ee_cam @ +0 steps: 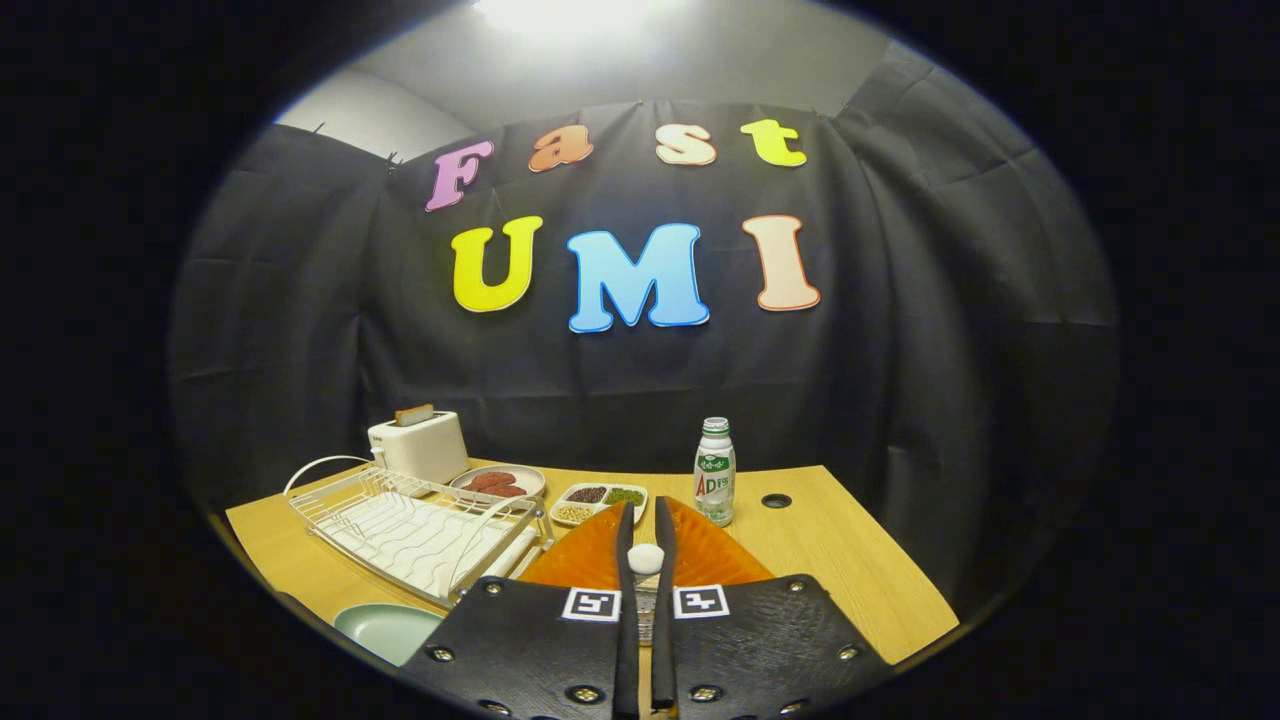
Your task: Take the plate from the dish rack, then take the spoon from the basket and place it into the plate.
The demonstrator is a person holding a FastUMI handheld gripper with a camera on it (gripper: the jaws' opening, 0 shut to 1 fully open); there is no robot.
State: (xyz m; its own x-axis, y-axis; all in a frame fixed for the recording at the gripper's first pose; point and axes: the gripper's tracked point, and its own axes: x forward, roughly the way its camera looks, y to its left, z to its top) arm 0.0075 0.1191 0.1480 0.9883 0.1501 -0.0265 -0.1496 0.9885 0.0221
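Your wooden table [860, 570] fills the lower middle of the frame. On its left side sits the white wire dish rack [420, 530], with no plate standing in it. At the lower centre, an orange basket [715, 550] lies directly under and around your gripper [645, 515]. A white toaster [418, 447] stands behind the rack, left of centre. The pale green plate [385, 630] lies flat at the lower left, just in front of the rack and beside your gripper's left housing. A drink bottle [715, 485] stands right of centre, close to the right finger. Ahead of the fingertips sit a divided tray [598, 503] and a small dish [498, 483]. Your jaws are nearly closed, pinching a white spoon [645, 558] between both fingers.
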